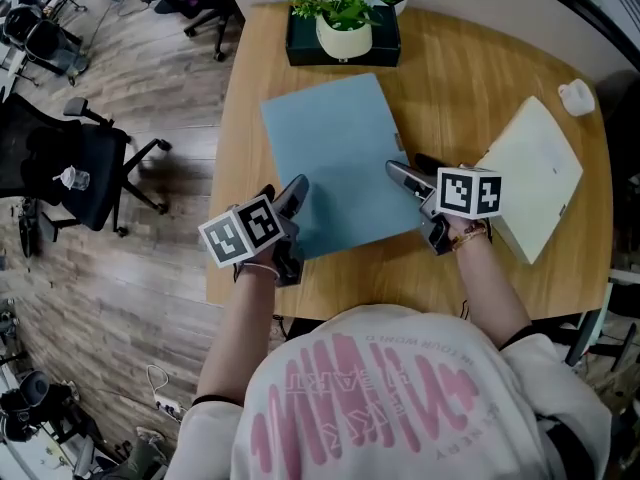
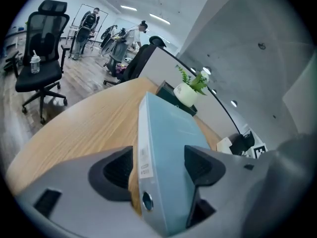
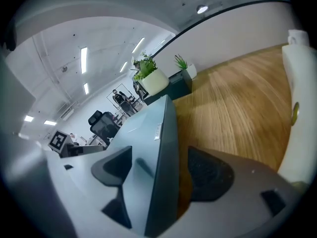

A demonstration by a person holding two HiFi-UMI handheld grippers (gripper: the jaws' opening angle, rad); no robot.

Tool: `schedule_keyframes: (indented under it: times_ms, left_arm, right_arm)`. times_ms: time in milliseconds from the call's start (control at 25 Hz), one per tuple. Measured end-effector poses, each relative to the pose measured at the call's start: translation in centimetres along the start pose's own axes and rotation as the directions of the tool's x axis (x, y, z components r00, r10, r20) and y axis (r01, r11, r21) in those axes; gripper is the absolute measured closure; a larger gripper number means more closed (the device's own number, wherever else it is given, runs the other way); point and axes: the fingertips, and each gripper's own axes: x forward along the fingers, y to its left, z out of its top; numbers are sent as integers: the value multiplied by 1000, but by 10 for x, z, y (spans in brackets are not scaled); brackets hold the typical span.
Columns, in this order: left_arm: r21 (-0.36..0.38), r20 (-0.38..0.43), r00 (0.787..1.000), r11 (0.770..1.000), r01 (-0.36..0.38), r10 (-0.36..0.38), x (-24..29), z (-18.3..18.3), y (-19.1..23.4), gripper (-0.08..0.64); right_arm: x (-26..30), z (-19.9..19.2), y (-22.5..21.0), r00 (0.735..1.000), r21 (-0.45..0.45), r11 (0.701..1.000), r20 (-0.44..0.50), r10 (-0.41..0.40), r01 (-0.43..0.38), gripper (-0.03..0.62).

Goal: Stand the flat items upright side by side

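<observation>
We are holding the left claw (image 2: 158,168) and the right claw (image 3: 162,172) at the two near corners of the blue binder (image 1: 335,158), which is lying flat on the wooden table (image 1: 460,78) and stretching away ahead of both claws. It is a thick, pale blue-grey file with a smooth, plain cover. Its spine is facing the left claw, showing a narrow white label (image 2: 144,160) and a round ringed finger hole (image 2: 147,201) just below it.

The left claw's jaws are standing apart with the spine corner between them, and wood is showing between one pad and the spine. The right claw's jaws are likewise spread, straddling the binder's opposite edge without pinching it.

A cream binder (image 1: 535,173) is lying flat off to the outer side of the right claw, apart from the blue one. A potted plant (image 1: 345,18) is standing beyond the blue binder's far end.
</observation>
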Motion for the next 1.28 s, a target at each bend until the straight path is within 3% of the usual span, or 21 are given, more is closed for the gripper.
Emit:
schedule_keyframes:
  times_ms: [240,440,600,800,1000,1160,1280]
  left_arm:
    - [36,-46,999,999,10,-8,11,-6,-3,295]
    - [79,-53,998,996,30,-26,12,-5,-4,308]
    - [93,-75,994,991,91,-84,5,-11,-13,217]
    - [60,-108,989,992,112,-105,-15,-27,-9,210]
    - [169,-151,987,982,89,-64,-25,-48,-5,209]
    - [319,-216,976,945,77,-7,-30,-64,-6,193]
    - [275,-267,963,954,116,-40,-39,-72,-8,214]
  right_arm:
    - [14,-14,12,998,38,998,-37,54,-52,239]
    - [17,-18,16,999,45,999,-26,19,-18,229]
    - [11,-30,25,999,75,997,-41,-14,17,229]
    - [0,-57,41,995,72,995,-74,-61,66,229]
    - [-9,-83,52,989,73,991,-104,-107,115,229]
    - [-18,-99,59,982,96,984,-126,-139,151,230]
    - [-29,-107,61,979,79,984,-135,-150,162,230]
